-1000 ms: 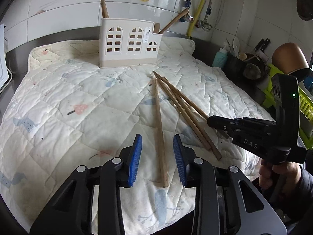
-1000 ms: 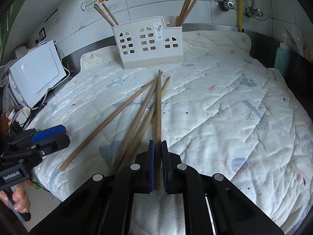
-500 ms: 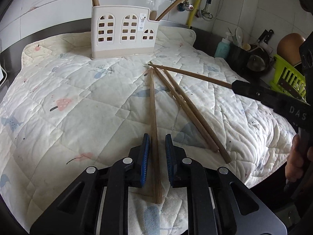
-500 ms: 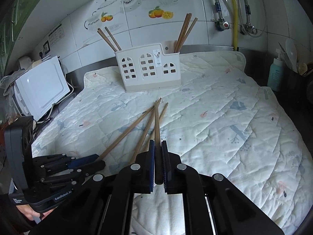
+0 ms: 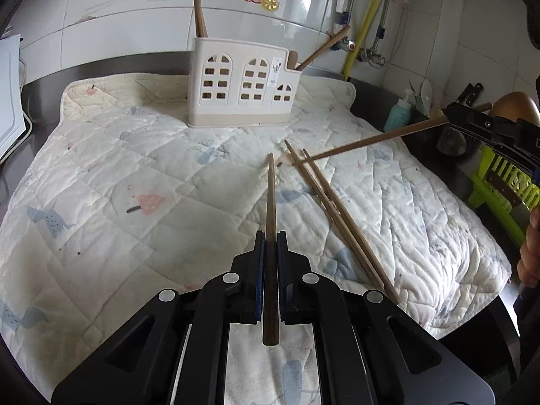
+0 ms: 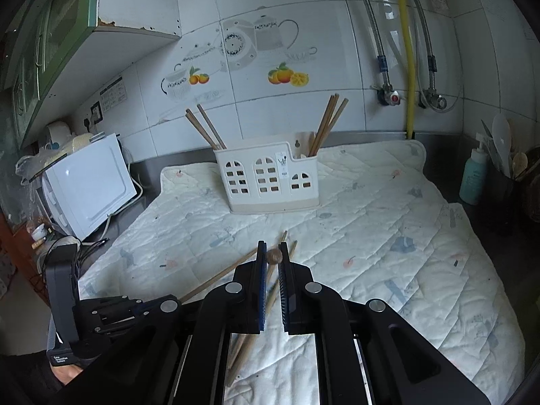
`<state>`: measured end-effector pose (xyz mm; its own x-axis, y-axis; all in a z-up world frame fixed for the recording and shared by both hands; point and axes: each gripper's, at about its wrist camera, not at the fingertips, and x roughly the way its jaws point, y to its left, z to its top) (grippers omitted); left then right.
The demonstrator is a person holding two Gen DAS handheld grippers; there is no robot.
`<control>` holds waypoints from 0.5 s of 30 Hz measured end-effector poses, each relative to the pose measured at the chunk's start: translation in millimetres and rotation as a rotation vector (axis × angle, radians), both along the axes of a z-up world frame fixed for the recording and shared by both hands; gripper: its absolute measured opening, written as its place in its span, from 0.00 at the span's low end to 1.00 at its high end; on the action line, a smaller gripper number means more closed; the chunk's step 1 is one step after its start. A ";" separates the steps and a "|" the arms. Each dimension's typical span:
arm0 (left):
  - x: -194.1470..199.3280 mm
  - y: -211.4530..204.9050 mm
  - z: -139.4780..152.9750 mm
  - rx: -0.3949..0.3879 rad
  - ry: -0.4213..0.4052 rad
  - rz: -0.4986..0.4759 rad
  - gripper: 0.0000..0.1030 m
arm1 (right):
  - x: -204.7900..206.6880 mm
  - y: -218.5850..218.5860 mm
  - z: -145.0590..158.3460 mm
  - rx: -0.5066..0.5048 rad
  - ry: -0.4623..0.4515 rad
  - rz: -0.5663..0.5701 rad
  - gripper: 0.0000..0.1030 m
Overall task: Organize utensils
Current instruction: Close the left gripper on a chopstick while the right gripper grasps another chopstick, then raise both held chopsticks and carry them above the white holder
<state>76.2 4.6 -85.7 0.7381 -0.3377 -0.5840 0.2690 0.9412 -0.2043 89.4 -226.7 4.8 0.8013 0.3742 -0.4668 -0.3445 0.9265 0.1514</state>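
Lifted off the quilt (image 5: 168, 168), one chopstick (image 5: 371, 140) sits clamped in the right gripper (image 6: 273, 253), another (image 5: 270, 202) in the left gripper (image 5: 270, 236).

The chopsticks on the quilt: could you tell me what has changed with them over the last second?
The left gripper has just closed its fingers on one chopstick, still low over the quilt. The right gripper, already clamped on another chopstick, has lifted it clear. Two chopsticks stay lying; the holder is unmoved.

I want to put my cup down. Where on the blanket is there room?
Bare quilt lies left of the chopstick in the left claw, before the white holder. The right side beyond the two loose chopsticks is free too. The middle is crowded.
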 end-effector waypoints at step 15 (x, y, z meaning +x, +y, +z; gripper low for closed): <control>7.9 21.1 40.3 -0.044 -0.112 0.026 0.05 | 18.2 7.5 54.9 0.001 -0.067 0.064 0.06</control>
<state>84.1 25.7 -45.4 0.8068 -0.3414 -0.4821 0.2685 0.9388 -0.2156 107.6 -219.2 59.7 0.8052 0.4259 -0.4126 -0.4124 0.9022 0.1265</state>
